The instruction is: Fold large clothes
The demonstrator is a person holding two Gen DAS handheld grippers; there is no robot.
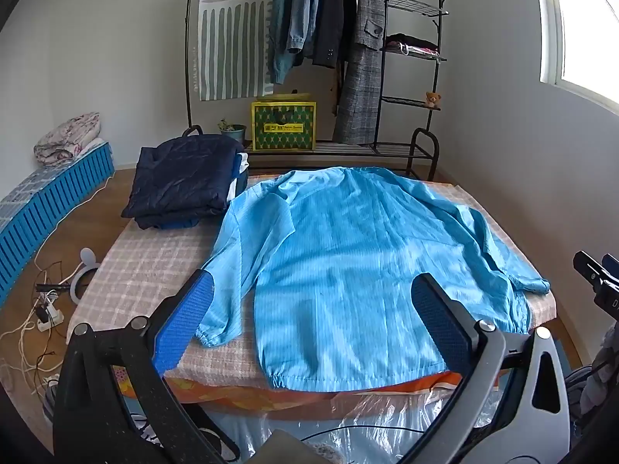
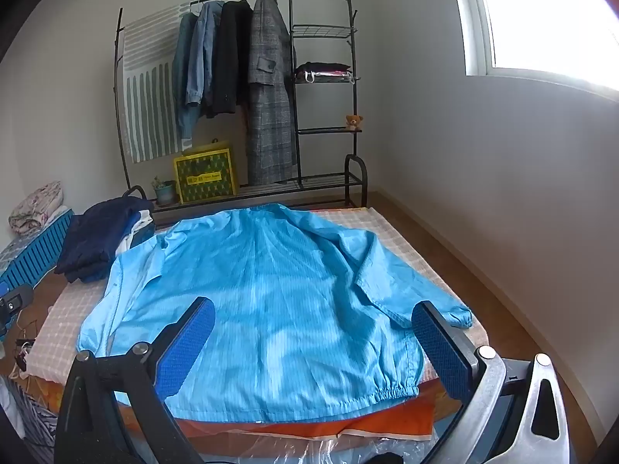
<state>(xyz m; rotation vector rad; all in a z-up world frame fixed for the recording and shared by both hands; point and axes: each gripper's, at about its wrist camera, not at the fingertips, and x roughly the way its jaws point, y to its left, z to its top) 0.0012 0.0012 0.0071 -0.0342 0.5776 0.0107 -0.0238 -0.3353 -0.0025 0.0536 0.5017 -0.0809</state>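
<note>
- The light-blue jacket (image 1: 348, 270) lay flat on the checked table cover (image 1: 147, 270), hem at lower frame, collar toward the top, its long axis running away from both grippers.
- The left gripper (image 1: 309, 309) and right gripper (image 2: 313, 332) stood wide open, empty, above the hem.
- The left view alone showed the left cuff (image 1: 211, 334); the right view showed the right cuff (image 2: 460, 315).

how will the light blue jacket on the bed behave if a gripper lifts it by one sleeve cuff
The light blue jacket will probably go floppy: it lies flat with soft wrinkles, so the rest would likely hang and drag. Its thin, slightly shiny cloth looks light and perhaps slippery on the checked bed cover. The gathered sleeve cuff may give a thicker bite.
</note>
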